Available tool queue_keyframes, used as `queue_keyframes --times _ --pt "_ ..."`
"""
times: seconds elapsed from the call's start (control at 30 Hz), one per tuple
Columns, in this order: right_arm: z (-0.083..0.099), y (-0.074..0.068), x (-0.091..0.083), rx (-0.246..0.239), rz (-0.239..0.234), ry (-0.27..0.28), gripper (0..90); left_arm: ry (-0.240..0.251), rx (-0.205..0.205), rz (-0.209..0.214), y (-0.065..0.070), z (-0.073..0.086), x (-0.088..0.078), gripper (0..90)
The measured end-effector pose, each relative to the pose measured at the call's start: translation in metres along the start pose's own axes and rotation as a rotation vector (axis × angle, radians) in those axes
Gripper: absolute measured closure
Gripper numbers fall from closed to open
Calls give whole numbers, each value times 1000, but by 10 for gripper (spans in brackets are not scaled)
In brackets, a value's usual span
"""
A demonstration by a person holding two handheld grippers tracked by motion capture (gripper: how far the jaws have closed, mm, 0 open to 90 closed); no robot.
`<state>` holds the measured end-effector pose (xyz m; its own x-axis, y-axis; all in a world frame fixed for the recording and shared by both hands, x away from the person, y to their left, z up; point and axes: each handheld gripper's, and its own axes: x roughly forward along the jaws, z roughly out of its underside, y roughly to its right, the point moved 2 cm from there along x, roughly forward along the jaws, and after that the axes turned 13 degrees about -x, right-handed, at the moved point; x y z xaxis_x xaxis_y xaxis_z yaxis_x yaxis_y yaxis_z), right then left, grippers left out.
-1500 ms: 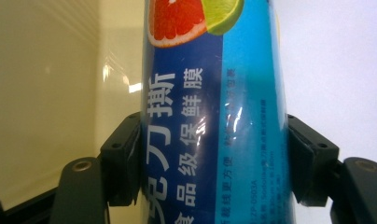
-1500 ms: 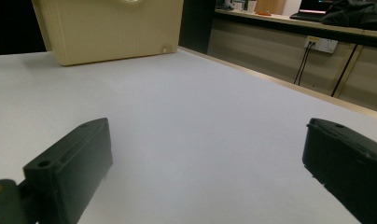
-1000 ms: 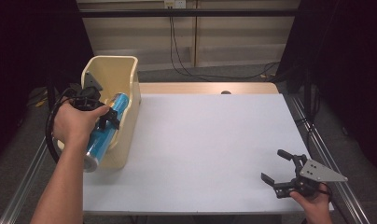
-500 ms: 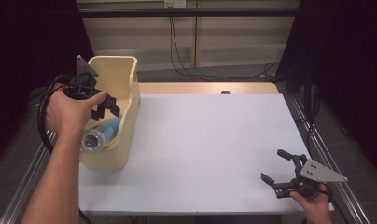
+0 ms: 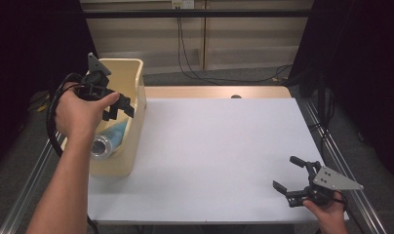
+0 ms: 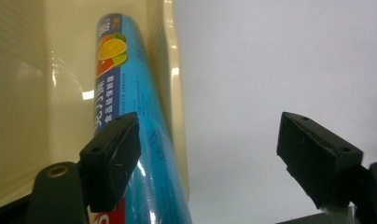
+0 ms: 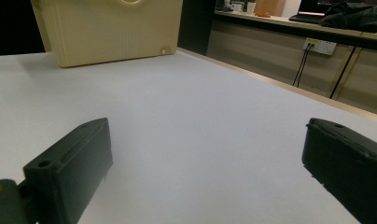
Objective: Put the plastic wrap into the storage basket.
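Left tool [image 5: 121, 106] hangs over the cream bin [image 5: 136, 78] at the left edge of the tabletop [image 5: 214, 146]. Its jaws have just been opening and now stand partly apart, nothing between them. The blue roll of cling film [image 5: 107, 141] lies inside the bin, free of the tool, slanted along the bin's right wall. One round end faces the near side of the bin. In the left gripper view the roll [image 6: 130, 112] runs up beside the bin wall [image 6: 170, 93], just behind the left jaw and not pinched by it.

Right tool [image 5: 293, 181] sits at the near right corner of the tabletop, jaws wide and empty, well apart from the bin.

Handling: the roll looks light and stiff, a long cylinder with a glossy printed wrapper, so probably slick under hard pads and apt to roll or swing if taken near one end. Best hold is across the middle of its length, jaws square to the axis. The bin wall crowds one side, so the free side gives more room. Whether the lower end touches the bin floor is hard to tell from the high view.

Placing looks done; the left hand seems clear to leave.
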<state>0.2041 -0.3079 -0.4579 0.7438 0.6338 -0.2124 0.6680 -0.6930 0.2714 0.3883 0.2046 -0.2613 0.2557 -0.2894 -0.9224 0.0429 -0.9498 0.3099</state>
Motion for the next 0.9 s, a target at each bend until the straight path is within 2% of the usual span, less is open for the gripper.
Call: queue_keyframes --times 0.1,0.37,0.57,0.9 --pt "0 0 -1 -1 0 0 11 13 3 10 6 2 2 192" --pt "-1 0 -1 5 2 -1 10 -5 40 28 21 4 13 144" --pt "0 0 -1 -1 -1 0 11 -9 82 39 34 7 21 127" --pt "0 0 -1 -2 -2 0 11 -18 129 61 52 14 34 98"
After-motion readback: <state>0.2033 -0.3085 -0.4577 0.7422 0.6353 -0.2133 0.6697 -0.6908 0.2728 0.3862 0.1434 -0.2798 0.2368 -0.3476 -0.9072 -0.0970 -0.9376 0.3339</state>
